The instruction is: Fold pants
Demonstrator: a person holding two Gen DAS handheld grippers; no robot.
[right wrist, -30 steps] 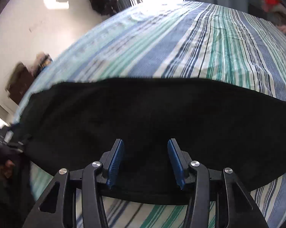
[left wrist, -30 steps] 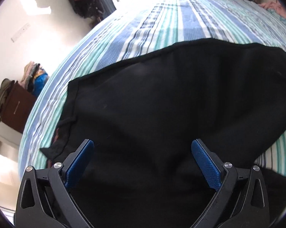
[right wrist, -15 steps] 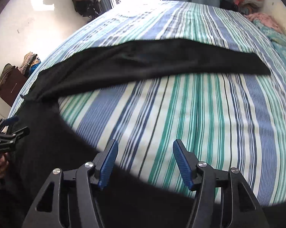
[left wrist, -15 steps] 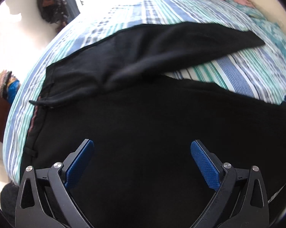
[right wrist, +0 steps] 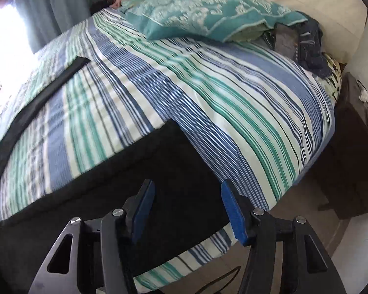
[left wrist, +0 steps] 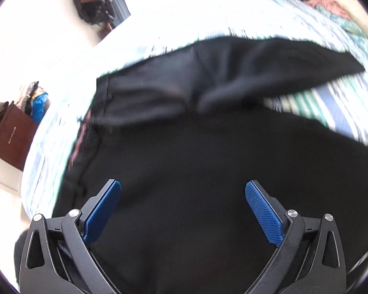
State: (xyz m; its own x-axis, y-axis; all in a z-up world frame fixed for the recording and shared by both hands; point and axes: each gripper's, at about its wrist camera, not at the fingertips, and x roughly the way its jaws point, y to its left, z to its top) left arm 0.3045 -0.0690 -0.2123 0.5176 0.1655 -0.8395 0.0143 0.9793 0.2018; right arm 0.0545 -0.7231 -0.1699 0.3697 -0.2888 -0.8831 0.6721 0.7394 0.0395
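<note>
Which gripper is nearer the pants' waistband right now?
Left. The left gripper hovers open beside the waistband; the right gripper is open over the leg cuff.

So the pants (left wrist: 208,171) are lying spread out on the bed (right wrist: 233,103), waistband sitting toward the left side in the left wrist view and one leg (left wrist: 257,73) stretching off to the right behind the other. The left gripper (left wrist: 183,210) is hanging over the seat area, jaws wide apart with nothing between them. The right gripper (right wrist: 187,210) is hovering over the near leg's end (right wrist: 159,166) by the bed's front edge. A pillow (right wrist: 208,12) is sitting at the far end, with a nightstand (right wrist: 355,147) standing right of the bed.
</note>
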